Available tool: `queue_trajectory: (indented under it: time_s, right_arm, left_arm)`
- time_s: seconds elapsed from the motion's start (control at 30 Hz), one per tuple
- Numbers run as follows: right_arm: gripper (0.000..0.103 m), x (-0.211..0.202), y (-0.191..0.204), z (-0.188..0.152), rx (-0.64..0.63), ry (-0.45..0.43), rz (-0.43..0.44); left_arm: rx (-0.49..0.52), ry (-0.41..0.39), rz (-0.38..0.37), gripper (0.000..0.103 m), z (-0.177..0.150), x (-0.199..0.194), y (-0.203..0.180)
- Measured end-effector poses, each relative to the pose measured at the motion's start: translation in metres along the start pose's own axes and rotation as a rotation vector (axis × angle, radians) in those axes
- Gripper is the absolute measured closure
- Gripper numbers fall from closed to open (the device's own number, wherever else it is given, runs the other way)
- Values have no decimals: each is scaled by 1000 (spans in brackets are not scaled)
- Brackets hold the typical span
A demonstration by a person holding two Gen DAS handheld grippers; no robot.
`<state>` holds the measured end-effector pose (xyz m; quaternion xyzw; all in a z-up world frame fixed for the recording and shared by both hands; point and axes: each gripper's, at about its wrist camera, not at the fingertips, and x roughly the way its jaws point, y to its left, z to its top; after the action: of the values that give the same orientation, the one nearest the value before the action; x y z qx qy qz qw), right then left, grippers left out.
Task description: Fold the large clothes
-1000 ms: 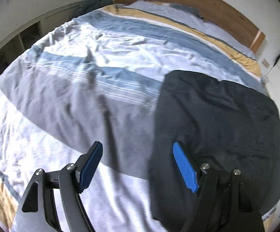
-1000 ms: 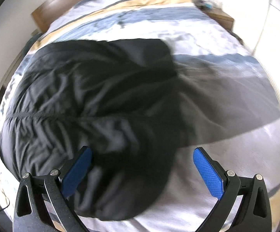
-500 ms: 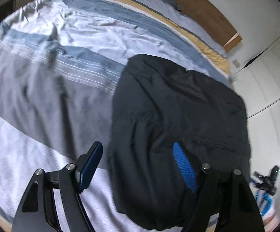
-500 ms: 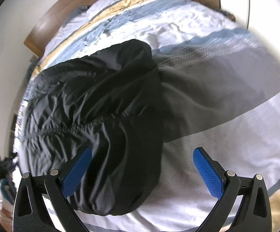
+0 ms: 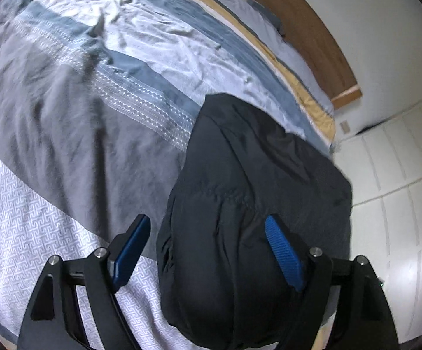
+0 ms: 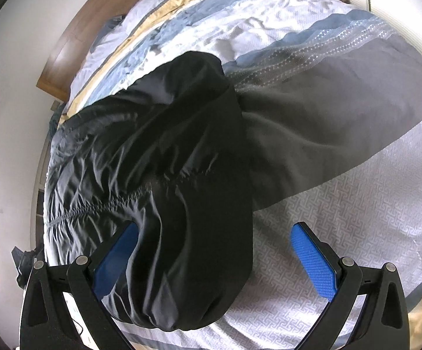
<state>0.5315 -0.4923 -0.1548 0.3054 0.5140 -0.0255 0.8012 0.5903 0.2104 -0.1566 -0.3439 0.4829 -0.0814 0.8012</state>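
Left hand-held gripper (image 5: 208,250): jaws wide, just been opening, straddling the garment's near edge, pads not pressing.
Right hand-held gripper (image 6: 215,255): jaws spread, empty, above that edge.
Black jacket (image 5: 254,192): flat on the bed (image 5: 65,134), folded, ready for another fold.

Slightly glossy black garment (image 6: 164,157), matt woven bedspread (image 6: 356,204)

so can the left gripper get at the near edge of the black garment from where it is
Probably yes. The left gripper is open, its jaws having just been opening, and the black garment lies flat on the striped duvet with its near edge between the fingers. Nothing blocks the way.
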Motion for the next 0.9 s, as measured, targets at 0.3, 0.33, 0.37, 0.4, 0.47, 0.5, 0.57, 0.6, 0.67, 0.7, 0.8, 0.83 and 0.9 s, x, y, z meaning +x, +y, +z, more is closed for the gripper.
queue_trajectory:
  time_s: [0.3,0.33,0.37,0.4,0.47,0.5,0.57,0.6,0.67,0.7,0.8,0.83,0.9]
  right_arm:
    - [0,10,-16,-2,79,34,48]
    - [0,14,-17,-3,85,45,51]
    - [0,19,-18,-5,91,57,56]
    - [0,23,-18,-6,99,66,65]
    - [0,29,-18,-7,115,74,86]
    - [0,32,-17,-8,120,73,100]
    - [0,38,-15,-8,119,77,121]
    - [0,42,-14,-7,114,85,130]
    - [0,50,-12,-8,103,105,151]
    - [0,56,-12,-9,105,119,174]
    - [0,68,-12,-9,113,152,224]
    - [0,71,-12,-10,107,159,225]
    - [0,79,-13,-11,102,171,233]
  left_arm:
    - [-107,56,-139,22,-1,16,20]
    - [-120,64,-146,22,-3,21,22]
    - [-134,75,-159,22,-4,26,23]
    - [-143,81,-171,22,-6,28,24]
    - [-161,91,-199,22,-8,35,25]
    - [-162,90,-202,22,-9,37,25]
    - [-161,88,-206,22,-9,41,24]
    - [-166,99,-221,22,-9,45,25]
    - [-169,115,-235,22,-10,51,26]
    - [-166,120,-233,22,-9,53,27]
    - [-166,156,-238,22,-10,65,33]
    - [-168,162,-243,22,-10,68,35]
    - [-154,175,-240,22,-11,76,36]
